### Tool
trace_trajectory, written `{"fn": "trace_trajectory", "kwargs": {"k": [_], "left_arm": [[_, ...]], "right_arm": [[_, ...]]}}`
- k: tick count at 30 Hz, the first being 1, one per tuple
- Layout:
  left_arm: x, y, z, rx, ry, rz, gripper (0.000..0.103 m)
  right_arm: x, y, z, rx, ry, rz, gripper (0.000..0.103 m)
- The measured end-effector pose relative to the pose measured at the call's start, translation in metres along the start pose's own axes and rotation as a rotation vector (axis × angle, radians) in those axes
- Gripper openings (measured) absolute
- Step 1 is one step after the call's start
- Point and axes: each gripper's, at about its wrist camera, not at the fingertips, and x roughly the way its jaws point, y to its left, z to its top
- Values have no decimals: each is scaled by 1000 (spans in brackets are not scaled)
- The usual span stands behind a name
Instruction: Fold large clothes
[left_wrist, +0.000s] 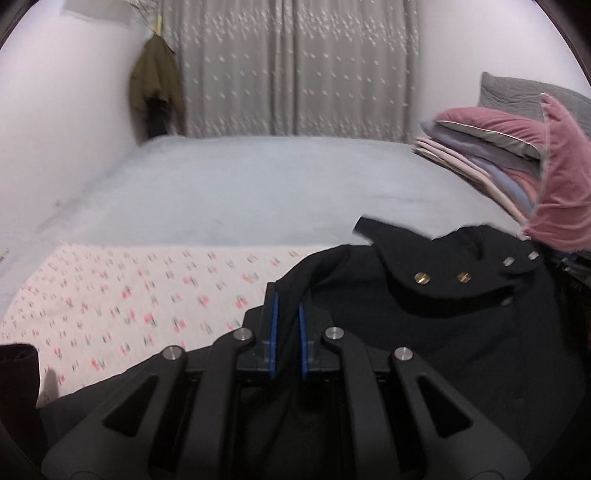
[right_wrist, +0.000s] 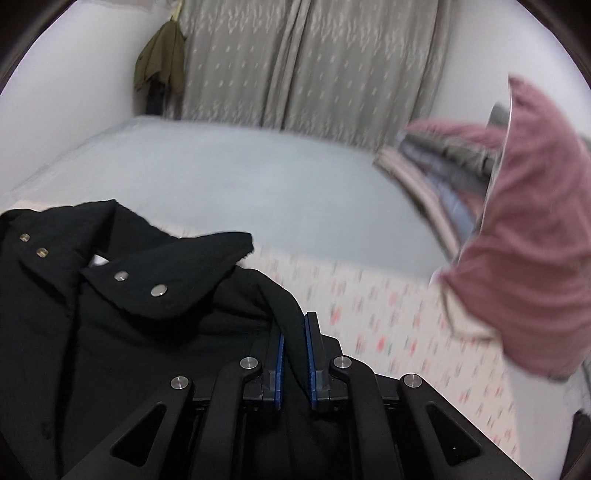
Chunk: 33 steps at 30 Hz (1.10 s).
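Observation:
A large black jacket with metal snap buttons on its collar lies over the near part of a bed. My left gripper is shut on a fold of the jacket's left shoulder. In the right wrist view the same black jacket fills the lower left, collar flap and snaps up. My right gripper is shut on a fold of its right shoulder. Both hold the cloth raised a little above a floral sheet.
The bed has a pale blue cover behind the floral sheet. A stack of folded bedding and pink pillows stands at the right, also in the right wrist view. Grey curtains and a hanging olive coat are behind.

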Motion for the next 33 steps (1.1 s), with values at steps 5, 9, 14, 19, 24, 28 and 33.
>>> {"fn": "trace_trajectory", "kwargs": {"k": [5,9,14,19,24,28,33], "left_arm": [[51,19,-21,-52,237,111,39],[17,34,-23,-55,212,30,63],[-41,53,-32,-6,184,91,70],[-103,79,-59,-11,199,110,79],[-151,85,-101,14,317,53,80],[-186,91,-140,11,440,-26,80],[-234,111,-195,-63,541,-126,80]], "right_arm": [[50,8,-3,18,166,-94,29],[29,10,-21,-30,170,-41,44],[-33,5,-41,-6,132,84,61],[-108,9,-64,10,147,197,63],[-183,9,-105,60,183,316,71],[-222,-11,-145,90,256,360,72],[-266,-58,-220,205,415,366,72]]}}
